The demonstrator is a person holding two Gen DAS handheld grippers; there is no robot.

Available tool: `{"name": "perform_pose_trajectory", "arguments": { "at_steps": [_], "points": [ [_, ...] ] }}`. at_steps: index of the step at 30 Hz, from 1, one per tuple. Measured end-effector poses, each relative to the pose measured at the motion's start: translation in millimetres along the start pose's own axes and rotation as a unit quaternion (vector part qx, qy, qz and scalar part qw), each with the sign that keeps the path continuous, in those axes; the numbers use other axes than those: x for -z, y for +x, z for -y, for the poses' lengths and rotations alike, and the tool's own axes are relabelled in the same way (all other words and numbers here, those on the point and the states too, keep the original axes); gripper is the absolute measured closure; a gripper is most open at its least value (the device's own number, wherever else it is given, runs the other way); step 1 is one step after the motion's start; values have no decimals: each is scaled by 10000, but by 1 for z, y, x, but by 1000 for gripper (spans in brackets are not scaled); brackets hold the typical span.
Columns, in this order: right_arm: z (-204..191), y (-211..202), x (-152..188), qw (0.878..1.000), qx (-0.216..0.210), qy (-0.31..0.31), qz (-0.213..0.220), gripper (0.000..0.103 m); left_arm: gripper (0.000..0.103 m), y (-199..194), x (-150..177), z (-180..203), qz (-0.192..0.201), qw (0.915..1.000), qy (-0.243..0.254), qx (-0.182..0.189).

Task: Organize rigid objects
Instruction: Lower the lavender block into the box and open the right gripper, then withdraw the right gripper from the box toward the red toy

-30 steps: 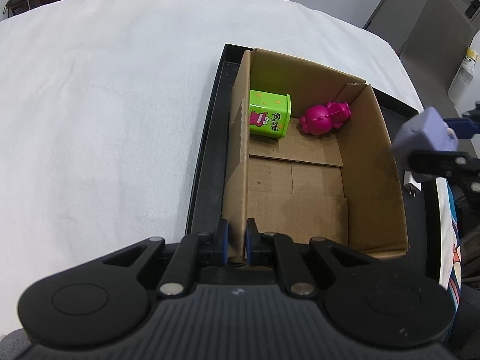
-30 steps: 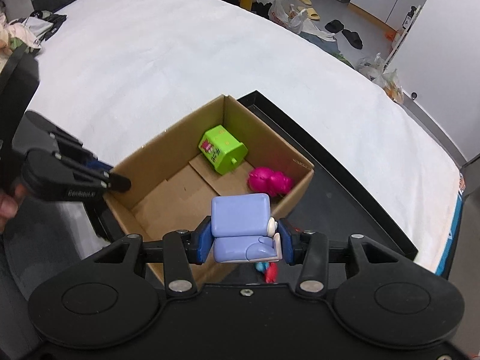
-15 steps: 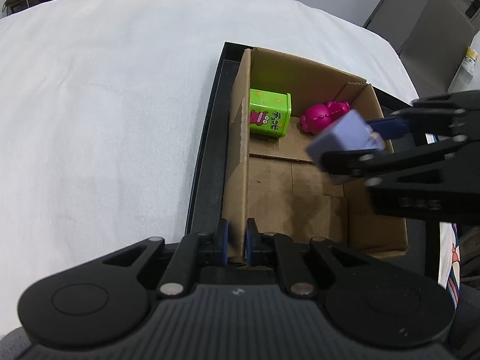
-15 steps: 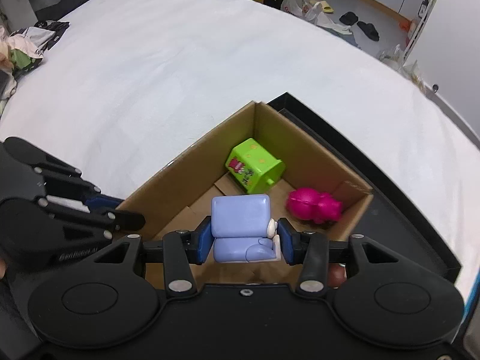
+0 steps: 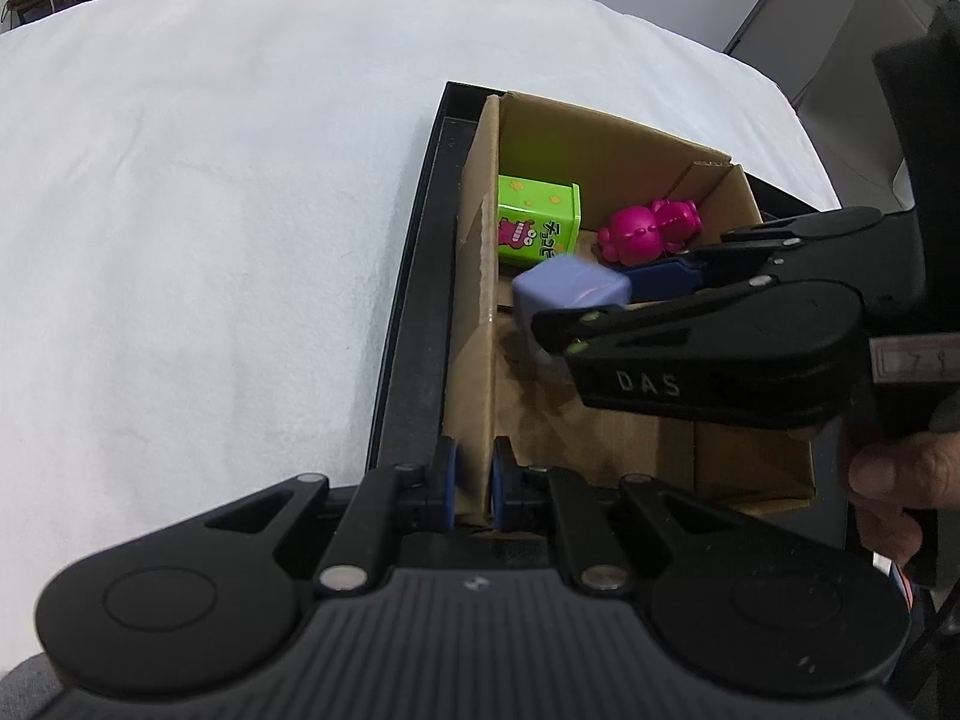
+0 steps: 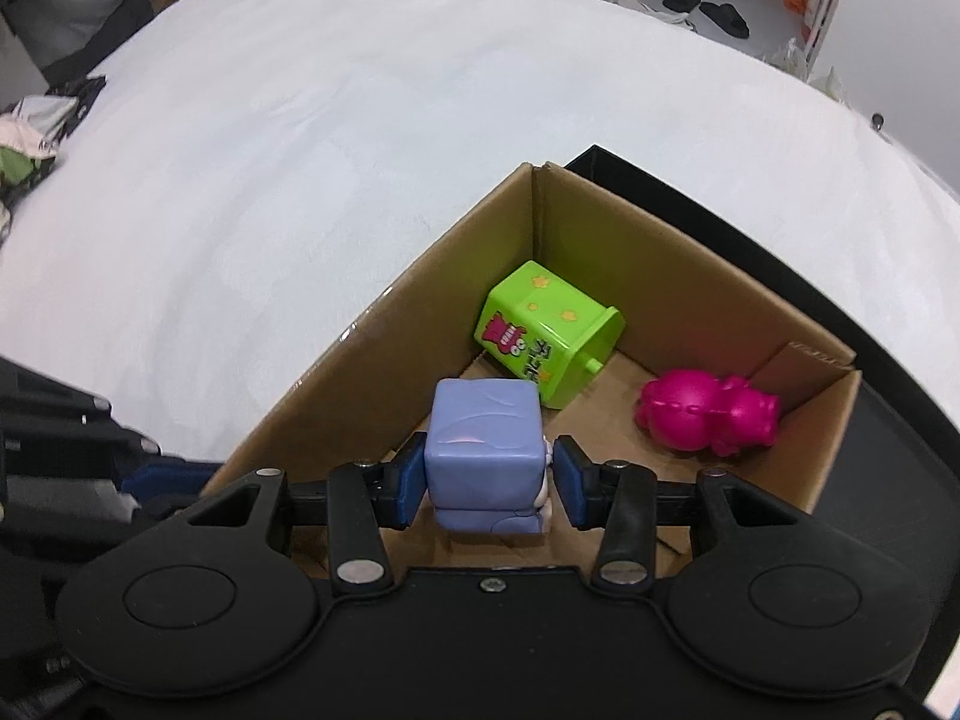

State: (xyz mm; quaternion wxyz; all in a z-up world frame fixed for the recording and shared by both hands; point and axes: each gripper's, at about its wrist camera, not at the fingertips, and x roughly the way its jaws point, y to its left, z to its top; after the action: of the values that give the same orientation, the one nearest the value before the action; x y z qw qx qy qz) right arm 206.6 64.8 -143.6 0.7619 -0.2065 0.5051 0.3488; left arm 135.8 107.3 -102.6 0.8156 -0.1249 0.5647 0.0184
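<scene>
My left gripper (image 5: 474, 489) is shut on the near left wall of an open cardboard box (image 5: 477, 324). Inside the box lie a green toy box (image 5: 537, 228) and a pink toy figure (image 5: 651, 231) at the far end. My right gripper (image 6: 489, 480) holds a lavender block toy (image 6: 483, 447) over the inside of the box (image 6: 630, 252); its jaws look slightly parted, with a small gap showing at the right pad (image 6: 567, 483). The same toy (image 5: 567, 294) shows blurred in the left wrist view. The green toy box (image 6: 543, 330) and pink figure (image 6: 705, 411) lie just beyond it.
The cardboard box sits in a black tray (image 5: 414, 276) on a white cloth-covered table (image 5: 210, 210). The right gripper's body (image 5: 750, 354) and a hand (image 5: 900, 480) reach over the box from the right. Clothes lie off the table's left edge (image 6: 24, 144).
My right gripper has carried the lavender toy further left and down into the box, close to the green toy box. Its jaws seem to have loosened. My left gripper has kept its hold.
</scene>
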Motion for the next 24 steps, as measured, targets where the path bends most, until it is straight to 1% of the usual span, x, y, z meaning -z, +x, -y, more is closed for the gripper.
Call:
{"name": "perform_pose_trajectory", "arguments": {
  "at_steps": [3,7,12,18,21,24],
  "points": [
    [2,-1,-1,9998,-98,129,72,57,92,0,0,0,-7,10000,-19,2],
    [3,-11,-3,9996,-69,196,179,58,92,0,1,0,-13,10000,-7,-7],
    [3,-23,-1,9998,-104,127,120,58,92,1,-1,2,-31,10000,32,-41],
    [4,-49,5,9997,-124,103,208,58,93,1,-1,5,-58,9998,196,-79],
    [4,-66,11,9995,-123,64,296,58,93,1,-2,5,-85,9998,139,-88],
    [8,-80,18,9992,-125,72,381,58,93,1,-1,8,-83,9996,218,-155]
  ]
}}
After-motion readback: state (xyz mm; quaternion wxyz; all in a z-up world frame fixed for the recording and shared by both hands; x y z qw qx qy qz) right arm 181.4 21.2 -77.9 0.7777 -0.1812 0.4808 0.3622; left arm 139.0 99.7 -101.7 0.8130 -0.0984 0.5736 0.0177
